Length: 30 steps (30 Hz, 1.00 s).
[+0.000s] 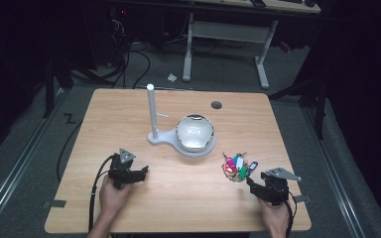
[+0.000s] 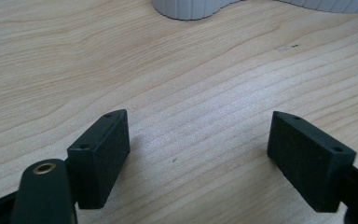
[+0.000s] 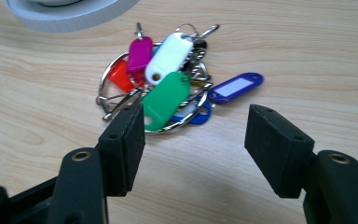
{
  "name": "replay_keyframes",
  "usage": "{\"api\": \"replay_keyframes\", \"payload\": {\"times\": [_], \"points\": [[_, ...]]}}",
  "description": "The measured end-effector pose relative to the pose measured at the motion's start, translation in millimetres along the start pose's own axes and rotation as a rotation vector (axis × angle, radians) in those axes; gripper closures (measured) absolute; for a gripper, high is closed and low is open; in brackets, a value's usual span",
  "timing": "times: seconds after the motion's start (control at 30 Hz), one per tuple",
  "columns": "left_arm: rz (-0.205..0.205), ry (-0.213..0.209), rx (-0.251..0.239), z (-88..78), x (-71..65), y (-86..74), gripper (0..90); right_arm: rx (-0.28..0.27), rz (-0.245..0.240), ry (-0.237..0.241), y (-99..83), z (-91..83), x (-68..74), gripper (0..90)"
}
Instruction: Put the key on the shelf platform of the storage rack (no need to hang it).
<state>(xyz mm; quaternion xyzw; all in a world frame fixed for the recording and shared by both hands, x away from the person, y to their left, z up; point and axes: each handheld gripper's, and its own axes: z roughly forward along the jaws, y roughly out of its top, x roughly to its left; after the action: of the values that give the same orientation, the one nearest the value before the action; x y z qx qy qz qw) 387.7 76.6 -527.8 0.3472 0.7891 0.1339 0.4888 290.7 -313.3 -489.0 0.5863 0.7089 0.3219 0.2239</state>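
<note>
Grippers first, from your left: your left gripper (image 1: 144,171) rests low on the light wooden tabletop (image 1: 129,114) at about seven o'clock from the middle, held in your left hand (image 1: 113,194), with its black cable trailing back toward you. In the left gripper view its jaws stand wide apart with only bare wood grain between them, and the ribbed edge of the white stand base (image 2: 191,8) shows at twelve o'clock, well apart from the pads.

Moving right, the white stand with a tall upright post (image 1: 151,111) sits near the middle of the tabletop, and the shiny round silver bowl (image 1: 194,131) rests on its base at three o'clock from the post.

Further right, the bunch of keys with coloured plastic tags on metal rings (image 1: 236,166) lies flat on the tabletop at about five o'clock from the bowl. In the right gripper view the green tag (image 3: 163,100) lies nearest the pads, with the white tag (image 3: 168,56), magenta tag (image 3: 140,53) and blue tag (image 3: 237,87) spread around it.

Your right gripper (image 1: 250,181), in your right hand (image 1: 276,218), sits just beside the bunch at its five o'clock. Its jaws are spread open, holding nothing, and the keys lie just ahead of the pads.
</note>
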Motion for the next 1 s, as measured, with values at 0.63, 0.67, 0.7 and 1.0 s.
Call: {"api": "replay_keyframes", "payload": {"times": [0.63, 0.67, 0.7, 1.0], "points": [[0.001, 0.0, 0.0, 0.0, 0.0, 0.0, 21.3, 0.022, -0.073, 0.04, 21.3, 23.1, 26.3, 35.9], [0.001, 0.0, 0.0, 0.0, 0.0, 0.0, 21.2, 0.026, -0.079, 0.035, 21.7, 24.9, 26.1, 35.9], [0.001, 0.0, 0.0, 0.0, 0.0, 0.0, 21.3, 0.031, -0.082, 0.029, 21.7, 26.9, 26.1, 35.8], [0.0, 0.0, 0.0, 0.0, 0.0, 0.0, 21.2, 0.054, -0.062, 0.012, 23.7, 40.4, 22.4, 36.0]]}}
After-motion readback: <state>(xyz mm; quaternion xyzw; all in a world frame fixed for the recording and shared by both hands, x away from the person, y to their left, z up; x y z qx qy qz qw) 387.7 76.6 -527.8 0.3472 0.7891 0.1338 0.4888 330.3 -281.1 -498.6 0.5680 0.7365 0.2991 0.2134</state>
